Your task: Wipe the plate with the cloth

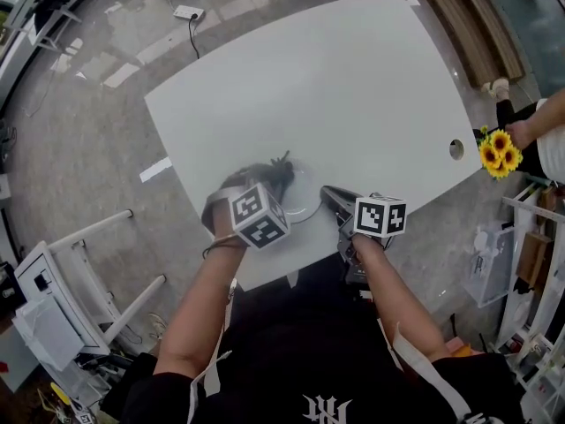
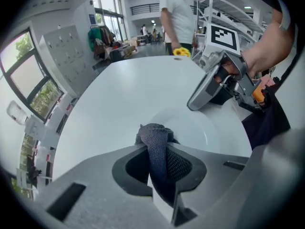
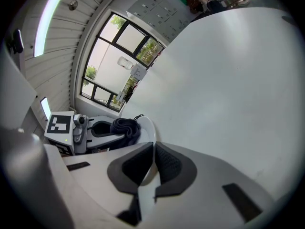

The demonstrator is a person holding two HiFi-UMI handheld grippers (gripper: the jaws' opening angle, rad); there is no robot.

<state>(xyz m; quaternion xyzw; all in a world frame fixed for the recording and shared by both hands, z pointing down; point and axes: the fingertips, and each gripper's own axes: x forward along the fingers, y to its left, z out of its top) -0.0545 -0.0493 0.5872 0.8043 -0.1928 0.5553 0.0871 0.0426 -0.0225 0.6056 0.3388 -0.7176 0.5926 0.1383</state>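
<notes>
A white plate (image 1: 305, 203) lies near the table's front edge. My left gripper (image 1: 265, 191) points steeply down over the plate's left part, shut on a dark grey cloth (image 1: 272, 177). In the left gripper view the cloth (image 2: 155, 137) is bunched between the jaws of the left gripper (image 2: 159, 151), its end down on the plate (image 2: 198, 128). My right gripper (image 1: 329, 195) is at the plate's right rim. In the right gripper view the right gripper (image 3: 153, 149) has its jaws closed on the thin rim of the plate (image 3: 147, 127), with the cloth (image 3: 125, 128) just beyond.
The white table (image 1: 353, 87) stretches away behind the plate, with a small round hole (image 1: 455, 148) at its right. Yellow sunflowers (image 1: 499, 153) and a person's hand are past the right edge. A white frame (image 1: 106, 263) stands on the floor at the left.
</notes>
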